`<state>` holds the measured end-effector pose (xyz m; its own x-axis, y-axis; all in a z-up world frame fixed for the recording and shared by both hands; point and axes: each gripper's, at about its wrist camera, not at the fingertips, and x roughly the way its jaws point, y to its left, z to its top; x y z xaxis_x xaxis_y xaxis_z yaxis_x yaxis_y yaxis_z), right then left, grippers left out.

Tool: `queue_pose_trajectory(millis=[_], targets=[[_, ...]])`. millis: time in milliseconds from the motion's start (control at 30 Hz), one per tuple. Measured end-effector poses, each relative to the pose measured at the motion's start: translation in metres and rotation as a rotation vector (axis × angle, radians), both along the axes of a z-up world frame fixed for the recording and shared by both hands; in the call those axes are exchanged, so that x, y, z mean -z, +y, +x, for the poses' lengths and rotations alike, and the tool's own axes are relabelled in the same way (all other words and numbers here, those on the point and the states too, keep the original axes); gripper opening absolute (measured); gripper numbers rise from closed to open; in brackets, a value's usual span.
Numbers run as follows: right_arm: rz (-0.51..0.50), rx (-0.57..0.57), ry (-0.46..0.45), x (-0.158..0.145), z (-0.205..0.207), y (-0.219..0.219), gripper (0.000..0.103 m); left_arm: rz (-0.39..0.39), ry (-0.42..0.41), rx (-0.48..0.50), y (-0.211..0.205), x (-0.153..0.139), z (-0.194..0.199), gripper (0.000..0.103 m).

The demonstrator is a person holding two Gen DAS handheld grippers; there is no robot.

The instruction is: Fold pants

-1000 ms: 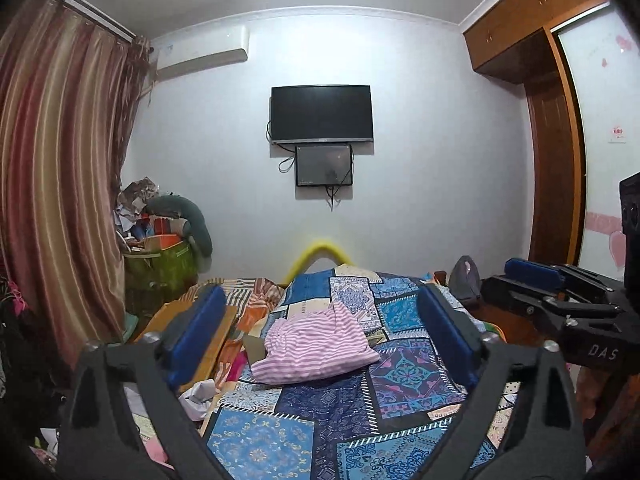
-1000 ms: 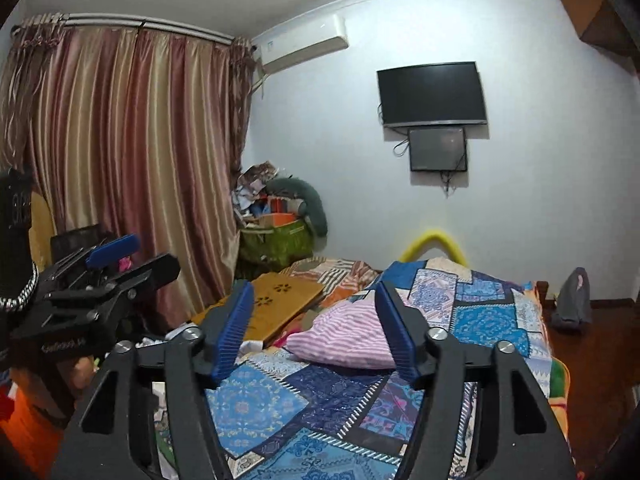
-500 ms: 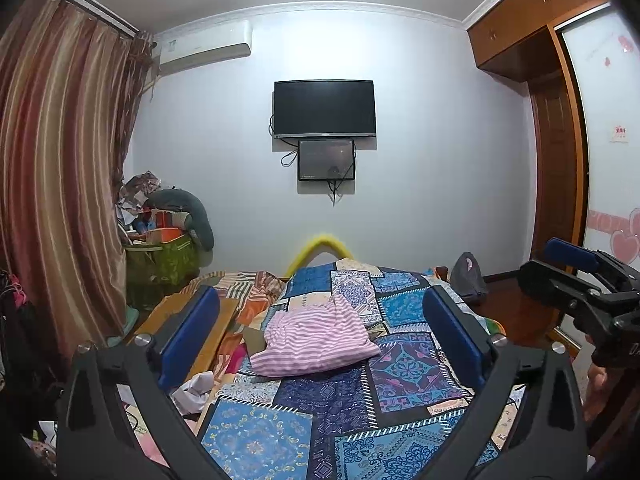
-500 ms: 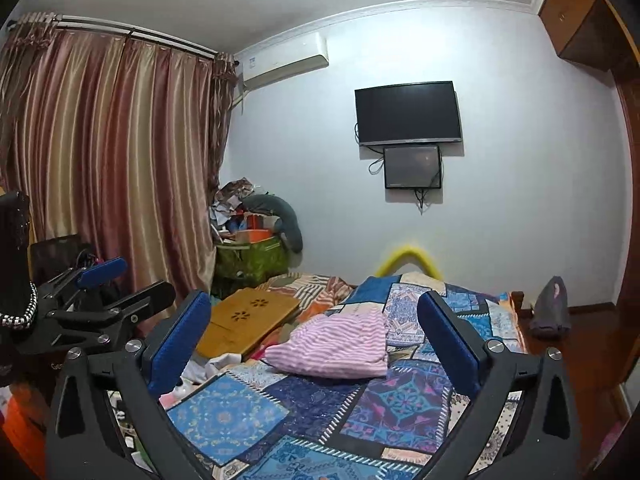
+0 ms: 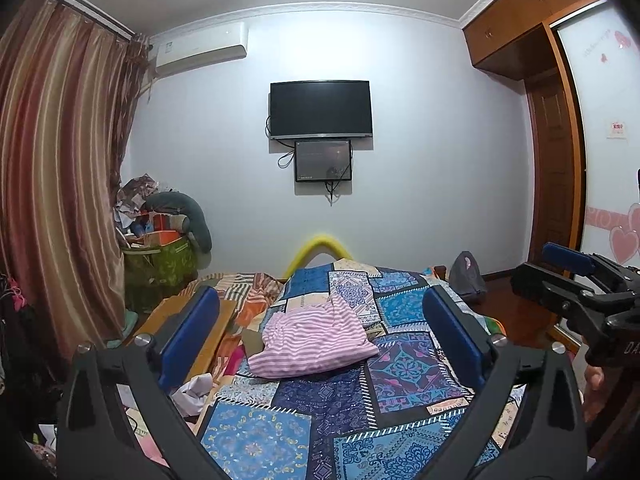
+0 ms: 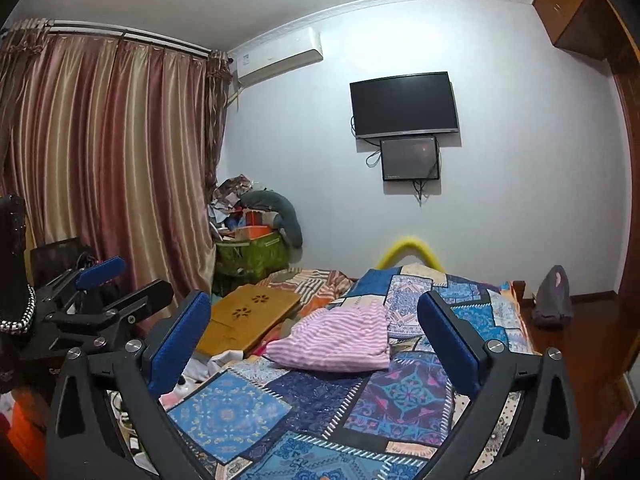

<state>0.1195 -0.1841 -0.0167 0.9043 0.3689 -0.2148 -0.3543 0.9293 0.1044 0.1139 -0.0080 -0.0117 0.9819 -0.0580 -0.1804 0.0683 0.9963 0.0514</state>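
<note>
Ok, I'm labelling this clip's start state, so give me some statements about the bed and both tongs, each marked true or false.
1. The pink striped pants lie on the patchwork bedspread. True.
2. The left tongs grip the pants. False: they are open and hold nothing, short of the garment.
3. The right tongs are open. True.
4. The wall television shows a picture. False: its screen is dark.
5. A wooden lap table lies to the left of the pants. True.
6. The curtain is drawn aside, showing a window. False: it hangs closed.
</note>
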Motion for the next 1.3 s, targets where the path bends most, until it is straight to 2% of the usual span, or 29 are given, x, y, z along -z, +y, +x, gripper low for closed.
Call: queue_pose_trajectory(millis=[1300], targets=[[0.008, 0.014, 0.012, -0.004, -0.002, 0.0, 0.103, -0.028, 0.034, 0.04, 0.0, 0.006, 0.009, 0.103]])
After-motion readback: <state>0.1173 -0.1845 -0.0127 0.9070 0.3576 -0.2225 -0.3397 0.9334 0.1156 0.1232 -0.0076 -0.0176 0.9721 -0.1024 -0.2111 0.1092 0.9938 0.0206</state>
